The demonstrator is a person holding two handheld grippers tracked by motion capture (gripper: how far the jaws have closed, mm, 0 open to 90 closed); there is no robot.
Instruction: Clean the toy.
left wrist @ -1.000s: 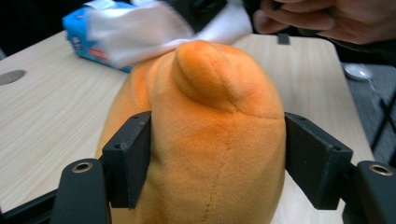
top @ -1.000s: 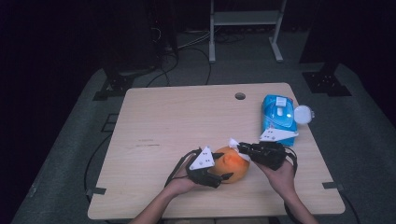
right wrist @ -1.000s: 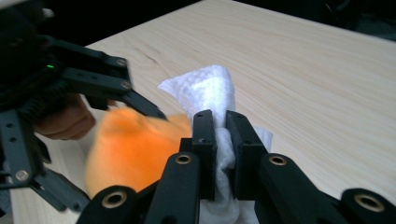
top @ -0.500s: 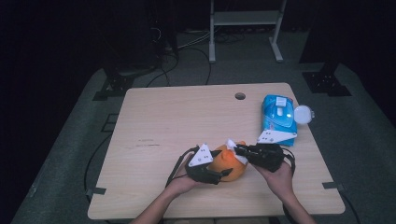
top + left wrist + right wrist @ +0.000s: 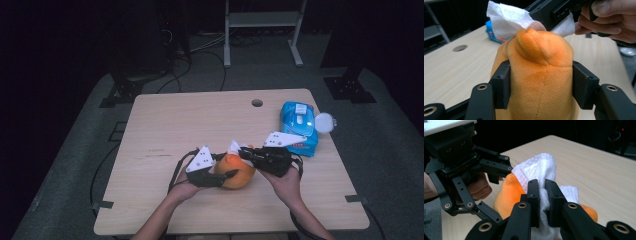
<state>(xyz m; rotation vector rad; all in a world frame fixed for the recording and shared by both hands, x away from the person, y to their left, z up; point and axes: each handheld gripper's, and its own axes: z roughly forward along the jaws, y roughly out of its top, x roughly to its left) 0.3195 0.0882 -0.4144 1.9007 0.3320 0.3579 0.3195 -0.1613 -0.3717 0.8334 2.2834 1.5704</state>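
Orange plush toy (image 5: pixel 236 171) near the front middle of the table (image 5: pixel 165 125), clamped on both sides by the left gripper (image 5: pixel 541 85). White wipe (image 5: pixel 541 170) draped on top of the toy, pinched in the clenched right gripper (image 5: pixel 542 195). Blue wipes pack (image 5: pixel 299 128) just beyond the right hand (image 5: pixel 286 181), lid flipped open, near the right table edge.

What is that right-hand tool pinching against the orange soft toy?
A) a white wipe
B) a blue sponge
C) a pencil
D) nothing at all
A: the right gripper has its fingers closed on a white wipe lying over the orange plush toy, which the left gripper clamps.
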